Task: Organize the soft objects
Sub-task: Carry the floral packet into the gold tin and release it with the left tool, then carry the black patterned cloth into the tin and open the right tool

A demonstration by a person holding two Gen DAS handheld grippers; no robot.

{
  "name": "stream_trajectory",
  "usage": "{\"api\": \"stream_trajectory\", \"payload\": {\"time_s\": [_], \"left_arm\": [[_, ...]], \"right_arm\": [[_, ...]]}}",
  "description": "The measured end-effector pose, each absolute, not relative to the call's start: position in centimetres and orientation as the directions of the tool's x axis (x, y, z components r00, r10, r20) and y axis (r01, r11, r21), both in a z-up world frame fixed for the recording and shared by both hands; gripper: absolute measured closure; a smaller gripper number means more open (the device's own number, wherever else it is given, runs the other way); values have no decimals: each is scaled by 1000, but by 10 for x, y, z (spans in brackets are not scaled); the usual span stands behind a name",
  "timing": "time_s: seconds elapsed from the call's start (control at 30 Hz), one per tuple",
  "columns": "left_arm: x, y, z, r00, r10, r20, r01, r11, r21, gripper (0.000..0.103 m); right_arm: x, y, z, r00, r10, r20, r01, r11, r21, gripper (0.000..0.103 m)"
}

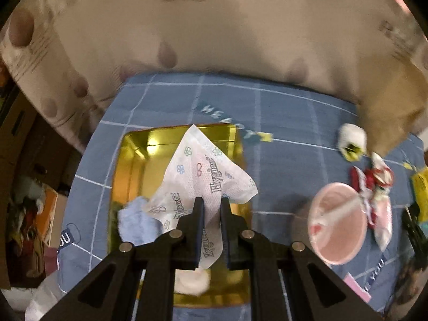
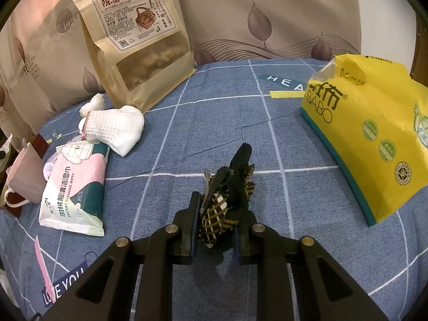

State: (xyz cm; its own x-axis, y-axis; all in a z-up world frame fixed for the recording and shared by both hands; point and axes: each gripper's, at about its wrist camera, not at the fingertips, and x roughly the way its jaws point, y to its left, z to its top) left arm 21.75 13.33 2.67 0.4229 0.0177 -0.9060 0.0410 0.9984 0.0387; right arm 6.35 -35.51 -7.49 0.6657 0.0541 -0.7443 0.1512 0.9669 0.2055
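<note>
My left gripper [image 1: 211, 203] is shut on a white printed wipe [image 1: 203, 176] and holds it above a gold tray [image 1: 133, 165]. A light blue cloth [image 1: 137, 222] and a white round pad [image 1: 192, 281] lie in the tray. My right gripper [image 2: 218, 200] is shut on a black bow with gold and white stripes [image 2: 227, 198], just above the blue checked sheet [image 2: 214, 112]. A white sock [image 2: 117, 127] lies at the left in the right wrist view.
A pink cup [image 1: 337, 222], a red and white bundle [image 1: 374, 184] and a white fluffy item [image 1: 351, 139] lie right of the tray. The right wrist view holds a brown snack bag [image 2: 133, 40], a yellow tissue pack [image 2: 374, 133], a wet wipes pack [image 2: 75, 187] and a pink mug [image 2: 24, 176].
</note>
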Motion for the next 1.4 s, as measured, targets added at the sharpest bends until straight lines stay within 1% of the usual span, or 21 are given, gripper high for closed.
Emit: {"api": "stream_trajectory", "payload": {"time_s": [0.3, 0.43, 0.5, 0.53, 0.57, 0.6, 0.63, 0.67, 0.73, 0.87, 0.93, 1.0, 1.1, 1.2, 1.3, 1.4], "left_arm": [[251, 163, 4, 397, 58, -916, -15, 998, 56, 91], [261, 170, -8, 380, 57, -923, -28, 998, 50, 91], [262, 172, -11, 381, 52, -923, -23, 999, 47, 89], [262, 172, -12, 380, 54, -923, -25, 999, 49, 86], [262, 173, -13, 374, 65, -925, -29, 998, 58, 77], [262, 174, -14, 372, 72, -926, -32, 997, 65, 73], [262, 175, -14, 373, 81, -924, -37, 997, 73, 62], [261, 177, -13, 377, 87, -922, -38, 996, 78, 54], [258, 177, -9, 385, 78, -919, -29, 997, 73, 49], [247, 178, 2, 405, 57, -913, -25, 998, 51, 48], [236, 174, 10, 423, 70, -903, -27, 998, 64, 48], [218, 166, 20, 463, 93, -881, -23, 995, 93, 48], [188, 154, 29, 498, 72, -864, -17, 997, 74, 48], [155, 144, 27, 510, 25, -860, -6, 1000, 25, 48], [128, 135, 19, 515, 16, -857, 6, 1000, 23, 48], [108, 132, 9, 513, 16, -858, -3, 1000, 17, 48]], "right_arm": [[65, -352, -74, 660, 35, -751, 154, 972, 180, 83], [65, -350, -74, 657, 27, -753, 155, 973, 171, 83], [65, -349, -74, 656, 24, -754, 155, 974, 166, 83], [65, -349, -74, 655, 21, -755, 156, 974, 163, 83], [65, -349, -74, 655, 20, -755, 156, 975, 161, 83], [65, -349, -74, 655, 20, -756, 156, 975, 160, 83], [65, -349, -74, 654, 19, -756, 156, 975, 159, 83], [65, -349, -74, 654, 17, -756, 156, 975, 157, 83], [66, -348, -74, 653, 14, -757, 156, 976, 153, 83], [66, -347, -75, 651, 10, -759, 156, 977, 146, 83], [67, -347, -75, 651, 7, -759, 156, 977, 142, 83], [67, -347, -74, 651, 6, -759, 155, 978, 141, 83], [67, -347, -74, 651, 7, -759, 156, 978, 142, 83], [67, -347, -74, 651, 5, -759, 155, 978, 140, 83], [67, -346, -74, 653, 5, -757, 155, 978, 140, 83], [66, -346, -73, 663, 11, -749, 144, 980, 141, 85]]}}
